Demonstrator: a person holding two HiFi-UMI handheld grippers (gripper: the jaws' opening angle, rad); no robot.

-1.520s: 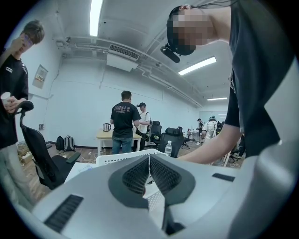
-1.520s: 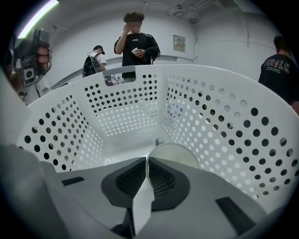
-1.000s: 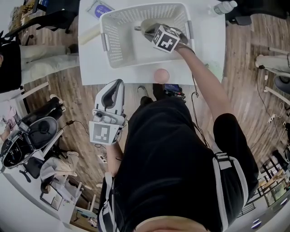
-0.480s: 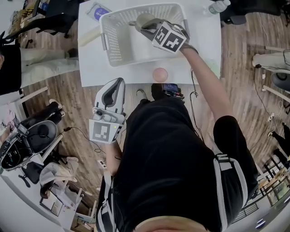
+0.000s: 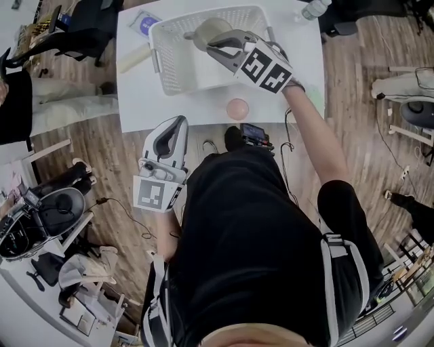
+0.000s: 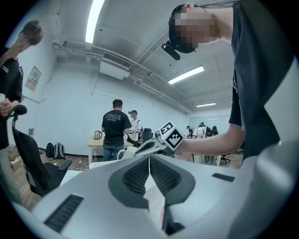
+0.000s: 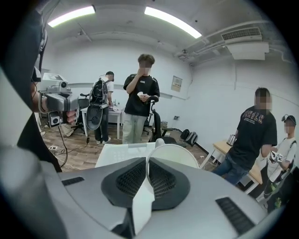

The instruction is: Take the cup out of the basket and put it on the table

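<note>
From the head view, we see the right gripper (image 5: 215, 45) reaching over the white perforated plastic basket (image 5: 173, 61) at the far side of the white table (image 5: 291, 74). At its jaw tips is the pale round cup (image 5: 203, 28), over the basket's far part. From above we cannot tell whether the cup clears the rim. A small pink ball (image 5: 237, 108) lies on the table just in front of the basket, and a clear plastic bottle (image 5: 310, 9) lies at the far right corner. The left gripper (image 5: 176, 125) hangs off the table's near edge, over the wooden floor, pointing toward the basket.

In the left gripper view, we find the left gripper (image 6: 149, 159) with its ribbed pads pressed together and nothing between them. Beyond them, the right gripper (image 6: 136, 149) carries the cup (image 6: 122, 153), its handle showing, above the basket (image 6: 103, 164).

In the right gripper view, the right gripper (image 7: 147, 161) has its jaws nearly closed, pinching the thin wall of the cup (image 7: 175, 156) at the rim.
</note>
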